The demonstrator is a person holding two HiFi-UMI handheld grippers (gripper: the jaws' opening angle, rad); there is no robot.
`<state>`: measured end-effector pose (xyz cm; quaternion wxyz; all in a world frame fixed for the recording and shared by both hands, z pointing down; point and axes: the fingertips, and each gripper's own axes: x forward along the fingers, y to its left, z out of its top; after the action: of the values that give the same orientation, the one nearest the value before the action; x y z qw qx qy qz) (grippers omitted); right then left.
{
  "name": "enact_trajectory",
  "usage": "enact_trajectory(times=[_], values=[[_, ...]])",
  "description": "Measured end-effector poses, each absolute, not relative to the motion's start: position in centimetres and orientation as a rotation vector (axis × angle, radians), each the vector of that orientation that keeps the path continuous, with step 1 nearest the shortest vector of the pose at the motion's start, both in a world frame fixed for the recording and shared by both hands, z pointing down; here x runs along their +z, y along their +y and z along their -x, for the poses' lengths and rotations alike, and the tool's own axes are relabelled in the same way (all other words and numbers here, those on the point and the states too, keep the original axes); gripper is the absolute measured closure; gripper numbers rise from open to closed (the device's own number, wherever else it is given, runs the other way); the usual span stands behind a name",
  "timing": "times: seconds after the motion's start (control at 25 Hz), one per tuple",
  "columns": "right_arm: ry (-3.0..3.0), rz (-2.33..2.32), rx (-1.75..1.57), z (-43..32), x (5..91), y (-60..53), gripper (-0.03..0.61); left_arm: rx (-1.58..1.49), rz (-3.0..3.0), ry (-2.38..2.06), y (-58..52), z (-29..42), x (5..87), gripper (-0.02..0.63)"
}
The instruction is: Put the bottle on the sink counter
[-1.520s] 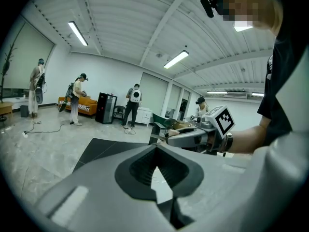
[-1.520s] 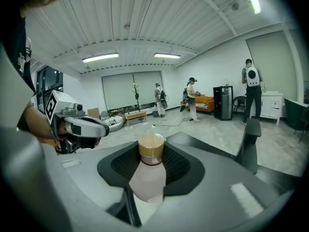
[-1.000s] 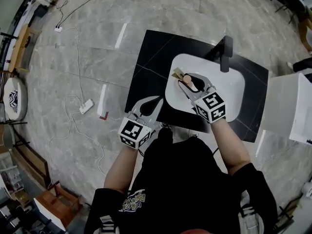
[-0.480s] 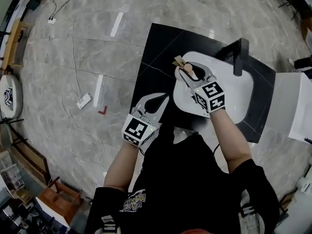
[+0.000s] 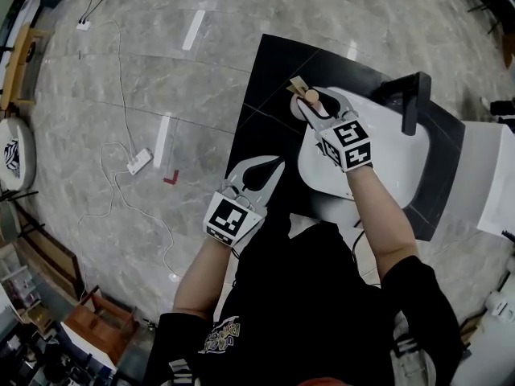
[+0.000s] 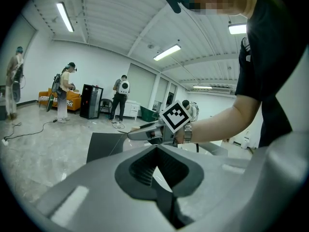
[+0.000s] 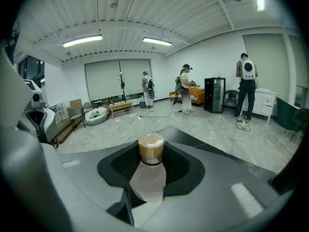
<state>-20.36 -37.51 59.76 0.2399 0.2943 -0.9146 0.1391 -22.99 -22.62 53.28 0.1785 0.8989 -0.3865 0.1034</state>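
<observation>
A small beige bottle (image 5: pixel 311 96) with a tan cap (image 7: pixel 151 148) is held in my right gripper (image 5: pixel 312 101), which is shut on its body. In the head view it hangs over the far left rim of the white sink basin (image 5: pixel 386 163), at the edge of the black counter (image 5: pixel 265 87). In the right gripper view the bottle (image 7: pixel 147 178) stands upright between the jaws of the right gripper (image 7: pixel 148 187). My left gripper (image 5: pixel 278 162) is shut and holds nothing, low over the counter's near left edge. The left gripper (image 6: pixel 157 153) looks towards my right hand.
A black faucet (image 5: pixel 415 101) stands at the basin's far right. A white cabinet (image 5: pixel 492 175) adjoins the counter on the right. A power strip (image 5: pixel 139 162) and cables lie on the marble floor to the left. Several people (image 6: pixel 63 91) stand far off in the room.
My right gripper has carried the bottle from over the basin's middle to its far left rim. The left gripper has stayed shut by the counter's near edge.
</observation>
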Motion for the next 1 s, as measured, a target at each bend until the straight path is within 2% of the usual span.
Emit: enact_trajectory(times=[1.0], values=[[-2.530,-0.867,0.328,23.9,60.8,-42.7,0.413,0.267,-2.504,-1.079,-24.1,25.1,55.0,0.612]])
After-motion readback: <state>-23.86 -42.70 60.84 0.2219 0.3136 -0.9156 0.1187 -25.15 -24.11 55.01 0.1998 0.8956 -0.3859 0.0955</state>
